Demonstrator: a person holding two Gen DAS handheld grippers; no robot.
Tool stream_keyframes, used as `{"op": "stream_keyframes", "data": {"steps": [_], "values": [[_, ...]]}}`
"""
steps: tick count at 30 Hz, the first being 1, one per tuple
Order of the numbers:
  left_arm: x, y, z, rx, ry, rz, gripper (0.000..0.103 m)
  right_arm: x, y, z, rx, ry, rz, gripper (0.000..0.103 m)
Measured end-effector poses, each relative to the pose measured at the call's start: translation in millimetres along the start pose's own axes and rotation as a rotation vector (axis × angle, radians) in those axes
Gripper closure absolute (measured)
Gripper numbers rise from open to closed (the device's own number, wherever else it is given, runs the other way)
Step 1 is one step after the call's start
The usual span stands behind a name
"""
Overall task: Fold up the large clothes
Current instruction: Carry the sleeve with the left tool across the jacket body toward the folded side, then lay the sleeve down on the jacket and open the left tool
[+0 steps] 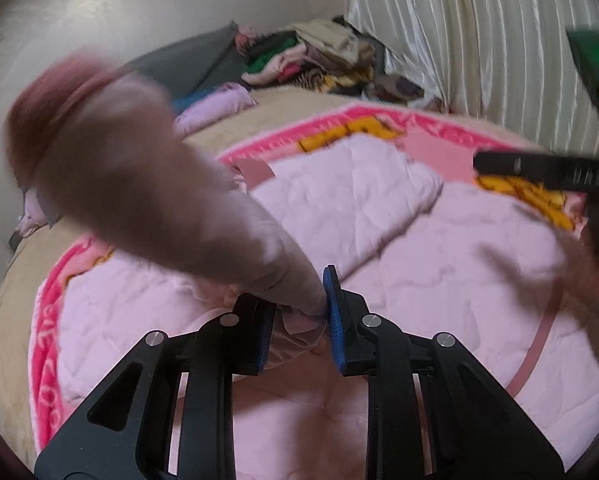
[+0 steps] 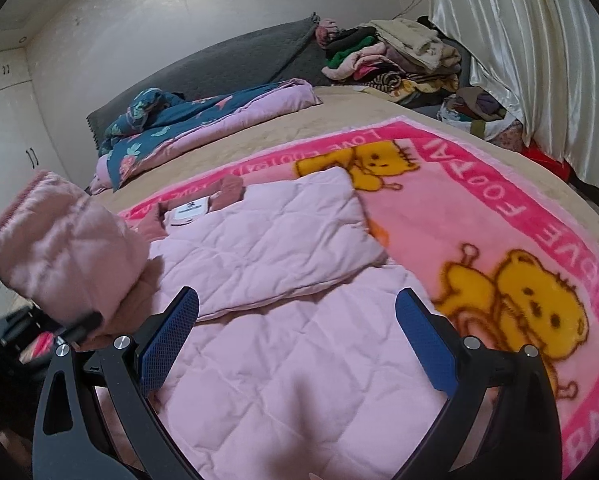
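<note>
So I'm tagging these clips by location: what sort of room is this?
Most likely a home bedroom: a pink quilted jacket lies on a bed's teddy-bear blanket, with a bundled duvet, a clothes pile and wardrobe doors behind.

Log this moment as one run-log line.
step: folding pink quilted jacket | left gripper: shut on sleeve, lifted | right gripper: open above jacket | surface: pink bear blanket

Pale pink quilted jacket (image 2: 283, 344) lies on pink blanket (image 2: 479, 216) with yellow bears.
</note>
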State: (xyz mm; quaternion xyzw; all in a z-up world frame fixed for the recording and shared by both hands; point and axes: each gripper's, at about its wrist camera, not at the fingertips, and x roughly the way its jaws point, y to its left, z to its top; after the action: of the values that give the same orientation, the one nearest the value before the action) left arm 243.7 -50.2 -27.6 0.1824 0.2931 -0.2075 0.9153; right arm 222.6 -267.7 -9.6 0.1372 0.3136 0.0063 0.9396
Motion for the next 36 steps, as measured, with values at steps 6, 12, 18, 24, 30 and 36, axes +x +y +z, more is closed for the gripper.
{"op": "stream_keyframes", "data": {"steps": [6,12,18,24,30,36], "values": [[8.5,-15.5,-8.1,0.030,0.032,-0.052,0.073,-2.7,-9.6,2.2,0.021,0.002,0.002,0.005],[12.7,-35.2,-13.5,0.120,0.111,-0.024,0.041,-7.1,-20.9,5.8,0.054,0.004,-0.005,0.005],[-13.6,-24.9,1.6,0.046,0.056,-0.198,0.014,-8.3,-24.0,6.5,0.060,0.019,-0.001,0.005],[-17.7,18.4,4.1,-0.093,0.046,-0.128,0.010,-4.6,-10.9,2.8,0.034,0.038,0.017,0.005],[-14.1,66.9,-0.2,-0.227,0.060,-0.063,0.010,3.6,5.7,-1.6,0.016,0.074,0.052,0.004],[-9.0,107.0,-11.1,-0.335,0.077,-0.005,0.010,22.5,28.8,-10.6,0.001,0.147,0.110,0.004]]}}
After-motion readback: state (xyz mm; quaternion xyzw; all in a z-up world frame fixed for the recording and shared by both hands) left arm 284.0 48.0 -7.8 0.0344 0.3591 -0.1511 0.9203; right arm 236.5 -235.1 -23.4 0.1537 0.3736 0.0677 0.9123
